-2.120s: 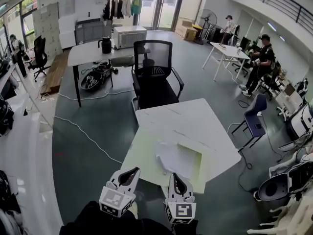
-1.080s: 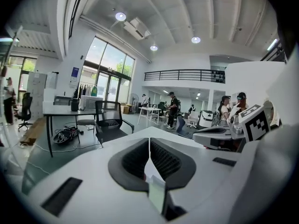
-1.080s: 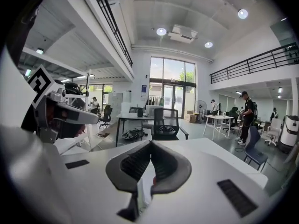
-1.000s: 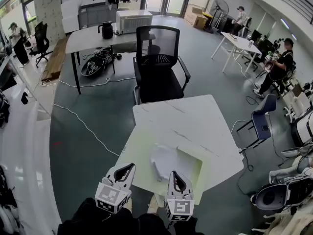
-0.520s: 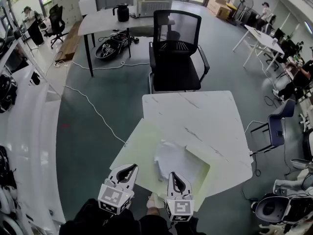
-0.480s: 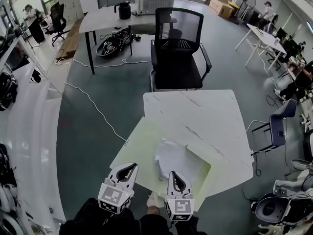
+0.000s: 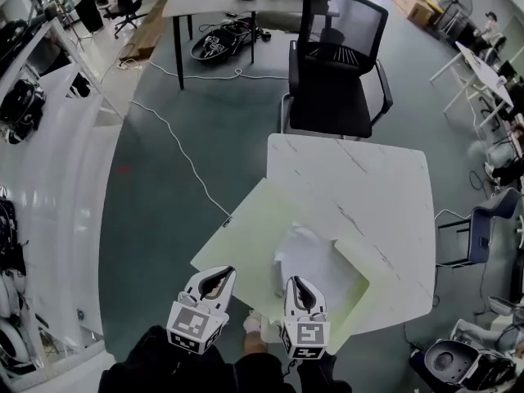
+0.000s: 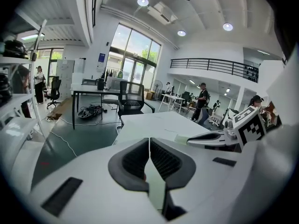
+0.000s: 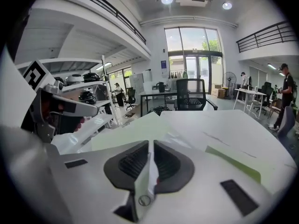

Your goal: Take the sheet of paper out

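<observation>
A pale green folder [image 7: 250, 228] lies open on the white marble table [image 7: 368, 187]. A crumpled white sheet of paper [image 7: 304, 256] rests on it, partly tucked under a green flap [image 7: 354, 275]. My left gripper [image 7: 219, 275] hovers shut at the folder's near left edge, with nothing between its pads [image 8: 149, 141]. At the sheet's near edge my right gripper [image 7: 296, 283] is also shut and empty [image 9: 151, 146]. The right gripper view shows the folder [image 9: 140, 127] just ahead of the jaws.
A black office chair [image 7: 336, 64] stands at the table's far side. A white cable [image 7: 176, 150] trails across the floor on the left. Another table [image 7: 213, 2] with gear under it is farther back. White shelving [image 7: 49, 187] runs along the left.
The head view has tipped down and the table now looks nearer and larger. Both grippers have come lower toward the folder's near edge, and both are still shut.
</observation>
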Demonstrator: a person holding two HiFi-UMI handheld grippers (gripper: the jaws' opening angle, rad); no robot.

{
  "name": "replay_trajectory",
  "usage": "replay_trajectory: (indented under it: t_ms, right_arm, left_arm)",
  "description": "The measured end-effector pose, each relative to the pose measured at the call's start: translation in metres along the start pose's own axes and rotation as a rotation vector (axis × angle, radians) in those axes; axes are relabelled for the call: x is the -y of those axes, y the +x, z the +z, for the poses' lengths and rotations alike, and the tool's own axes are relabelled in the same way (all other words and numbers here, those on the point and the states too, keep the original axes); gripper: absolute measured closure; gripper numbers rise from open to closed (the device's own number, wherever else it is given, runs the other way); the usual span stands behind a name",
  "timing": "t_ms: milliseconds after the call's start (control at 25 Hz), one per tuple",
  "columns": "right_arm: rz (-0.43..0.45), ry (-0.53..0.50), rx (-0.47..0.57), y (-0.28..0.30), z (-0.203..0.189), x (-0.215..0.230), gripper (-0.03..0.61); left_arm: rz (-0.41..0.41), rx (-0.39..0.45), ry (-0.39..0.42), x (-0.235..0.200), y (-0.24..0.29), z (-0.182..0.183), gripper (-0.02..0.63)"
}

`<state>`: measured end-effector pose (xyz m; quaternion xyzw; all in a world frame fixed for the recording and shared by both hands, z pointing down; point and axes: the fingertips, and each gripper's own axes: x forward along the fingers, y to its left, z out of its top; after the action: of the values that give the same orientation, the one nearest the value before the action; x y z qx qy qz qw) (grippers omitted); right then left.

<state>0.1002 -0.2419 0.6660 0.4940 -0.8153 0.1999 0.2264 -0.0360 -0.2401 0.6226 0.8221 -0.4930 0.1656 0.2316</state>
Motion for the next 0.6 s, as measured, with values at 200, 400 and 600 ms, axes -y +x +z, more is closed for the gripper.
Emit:
replay_trajectory:
  t_ms: [200, 400, 600]
  right_arm:
    - [0.023, -0.008, -0.044, 0.022, -0.007, -0.008, 0.415]
    - [0.016, -0.015, -0.12, 0.044, -0.029, -0.002, 0.345]
    - [0.052, -0.03, -0.204, 0.064, -0.052, -0.002, 0.292]
  left_arm:
    - [0.031, -0.001, -0.036, -0.014, -0.003, -0.009, 0.586]
    - [0.057, -0.01, -0.064, -0.028, -0.003, -0.025, 0.586]
    - [0.074, -0.021, -0.091, -0.038, 0.0, -0.038, 0.586]
